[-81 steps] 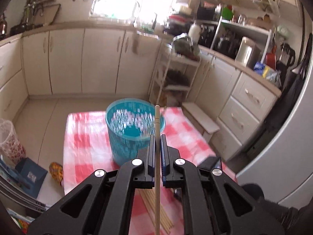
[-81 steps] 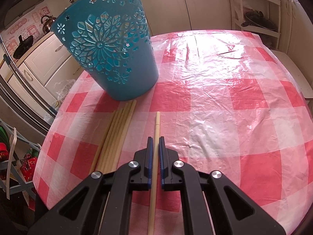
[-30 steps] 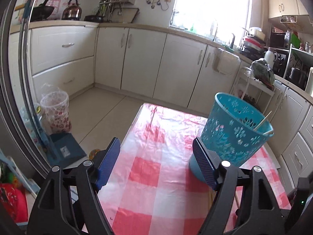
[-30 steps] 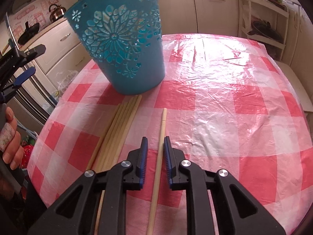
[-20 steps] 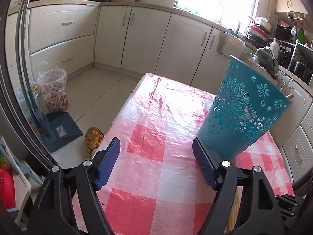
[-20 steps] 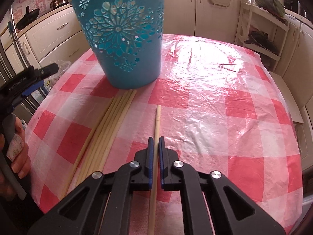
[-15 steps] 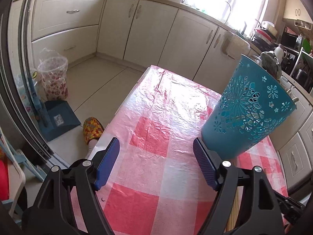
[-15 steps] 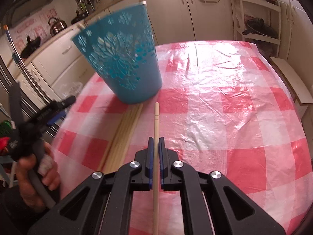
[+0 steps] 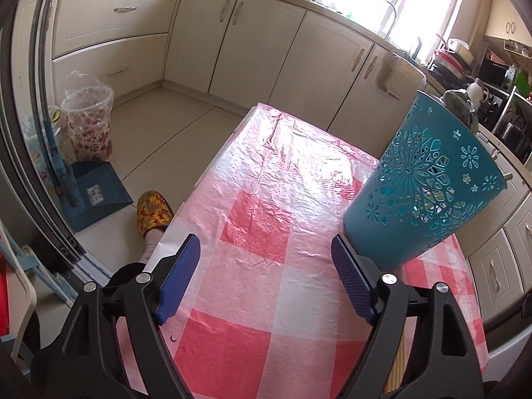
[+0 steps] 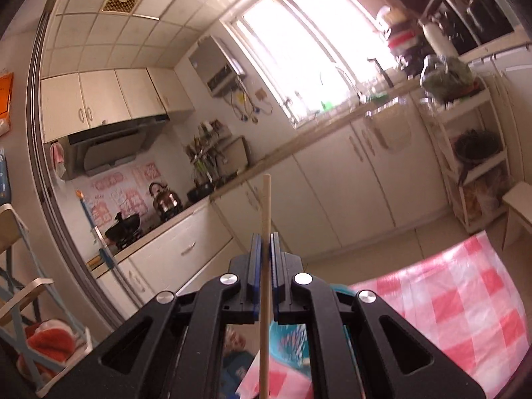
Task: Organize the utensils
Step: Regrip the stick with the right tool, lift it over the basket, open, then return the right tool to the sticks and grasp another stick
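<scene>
A teal cut-out basket (image 9: 429,193) stands on the red-and-white checked table (image 9: 266,219), just beyond my left gripper's right finger. My left gripper (image 9: 266,282) is open wide and empty, low over the near table. A bundle of wooden chopsticks (image 9: 397,359) lies on the cloth behind its right finger. My right gripper (image 10: 265,249) is shut on a single wooden chopstick (image 10: 265,219), lifted high and pointing up toward the kitchen wall. The teal basket (image 10: 292,339) shows below it, mostly hidden by the jaws.
Cream cabinets (image 9: 232,33) line the far walls. A flowered bin (image 9: 88,123), a blue dustpan (image 9: 96,196) and a slippered foot (image 9: 153,209) are on the floor left of the table. A shelf rack (image 10: 472,153) stands at the right.
My right gripper closed on the single chopstick, lifted it off the cloth and swung it upward. My left gripper, open since releasing its chopstick into the basket, dropped lower toward the table.
</scene>
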### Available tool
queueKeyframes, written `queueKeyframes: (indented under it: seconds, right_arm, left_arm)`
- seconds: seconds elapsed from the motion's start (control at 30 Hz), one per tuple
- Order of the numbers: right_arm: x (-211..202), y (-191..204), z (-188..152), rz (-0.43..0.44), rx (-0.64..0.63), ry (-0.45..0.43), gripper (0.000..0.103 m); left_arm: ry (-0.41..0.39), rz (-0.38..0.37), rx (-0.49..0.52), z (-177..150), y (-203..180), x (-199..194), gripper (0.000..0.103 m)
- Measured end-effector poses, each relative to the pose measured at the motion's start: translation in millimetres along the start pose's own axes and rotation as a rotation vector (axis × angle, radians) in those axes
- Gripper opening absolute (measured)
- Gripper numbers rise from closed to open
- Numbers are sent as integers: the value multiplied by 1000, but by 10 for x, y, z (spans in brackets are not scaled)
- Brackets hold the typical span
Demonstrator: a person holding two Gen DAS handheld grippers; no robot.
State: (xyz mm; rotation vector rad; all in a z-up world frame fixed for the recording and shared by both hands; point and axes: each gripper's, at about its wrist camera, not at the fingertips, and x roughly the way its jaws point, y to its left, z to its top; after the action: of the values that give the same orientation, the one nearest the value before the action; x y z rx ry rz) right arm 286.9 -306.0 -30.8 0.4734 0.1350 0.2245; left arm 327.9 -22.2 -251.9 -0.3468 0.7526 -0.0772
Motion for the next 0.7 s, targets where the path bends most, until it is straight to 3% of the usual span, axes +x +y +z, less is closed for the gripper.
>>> queueKeyframes:
  seconds: [0.1,0.27,0.5,0.57,0.63,0.7]
  right_arm:
    - [279,-14,-63,-110,-30,-47,6]
    - [546,-155,-313,-226,-69,-35,6]
    - [607,-194,-650,-228,-152,71,6]
    - [513,-170,-687,-221,-165,82,12]
    - [339,-128,-689,-211,-176,69,24]
    - [115,-62,-665,-193,-195,51,24]
  left_arm:
    - [5,-12,-10,13,23,18,77]
    - [-2,-27,-25,12,50,4,77]
    - [-5,-32,-25,13,42,4,77]
    - [-5,-32,-26,14,39,5,77]
    - [-4,-32,-26,12,47,6,77]
    - [-4,-31,-26,16,48,6,78]
